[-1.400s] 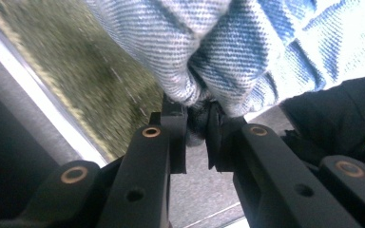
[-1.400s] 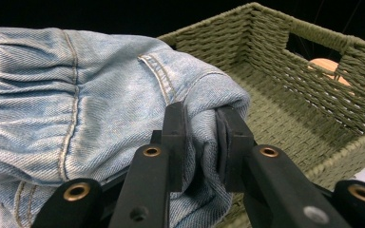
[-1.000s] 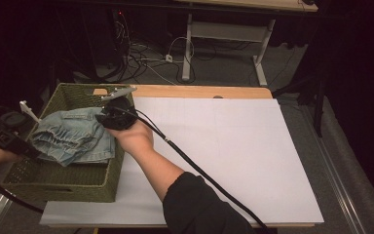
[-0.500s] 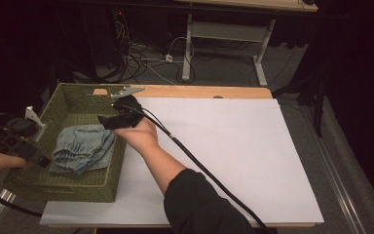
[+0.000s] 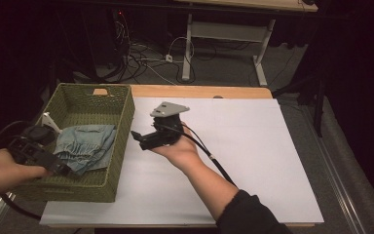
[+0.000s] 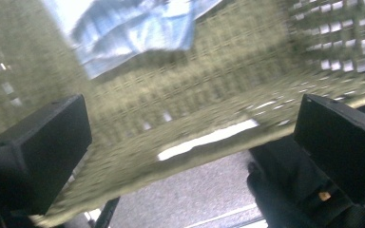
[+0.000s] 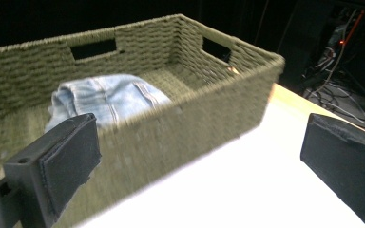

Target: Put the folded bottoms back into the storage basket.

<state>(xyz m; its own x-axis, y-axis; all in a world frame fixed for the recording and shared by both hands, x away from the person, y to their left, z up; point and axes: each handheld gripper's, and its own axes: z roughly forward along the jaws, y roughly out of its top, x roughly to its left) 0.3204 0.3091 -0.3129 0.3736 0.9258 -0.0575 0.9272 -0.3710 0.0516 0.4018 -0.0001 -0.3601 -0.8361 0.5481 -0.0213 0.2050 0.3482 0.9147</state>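
Pulled clear of the folded denim garment [image 5: 85,146], jaws just opened, nothing between them.
Left gripper [image 5: 61,169] past the green woven basket [image 5: 121,127]'s near-left corner, right gripper [image 5: 137,138] over the table's white sheet [image 5: 253,161]; best withdrawn level, without snagging the rim.

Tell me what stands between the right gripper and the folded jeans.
The green basket's near wall stands between the right gripper and the folded jeans, clearest in the right gripper view.

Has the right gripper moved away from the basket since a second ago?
Yes. The right gripper, jaws just opened and empty, has moved from over the basket rightward onto the white board.
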